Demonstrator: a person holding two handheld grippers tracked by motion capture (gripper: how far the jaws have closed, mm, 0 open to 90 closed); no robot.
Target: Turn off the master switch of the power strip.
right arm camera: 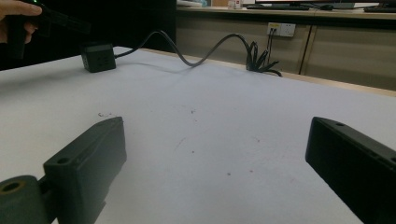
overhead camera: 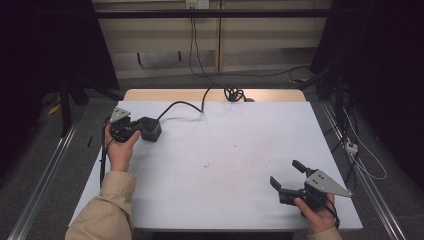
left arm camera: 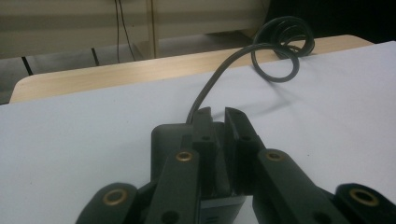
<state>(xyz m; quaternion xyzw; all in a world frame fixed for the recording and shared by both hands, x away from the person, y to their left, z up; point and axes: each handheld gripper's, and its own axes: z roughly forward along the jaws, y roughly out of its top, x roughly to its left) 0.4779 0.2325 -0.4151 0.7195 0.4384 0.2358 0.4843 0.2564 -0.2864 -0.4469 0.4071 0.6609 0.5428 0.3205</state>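
Black boxy power adapter with trailing cable, left gripper fingers nearly closed above it, right gripper fingers wide, empty

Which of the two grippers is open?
The right gripper, near the table's front right corner: its jaws stand wide apart over bare surface. The left gripper, far left, has its jaws nearly together at the black adapter.

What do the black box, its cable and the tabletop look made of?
Black box: probably moulded plastic, matte, with crisp edges. Cable: rubbery sheathing, since it bends and coils freely. Tabletop: pale, matte sheet, faintly specked, over a wood-look board at the far edge; the material is unclear.
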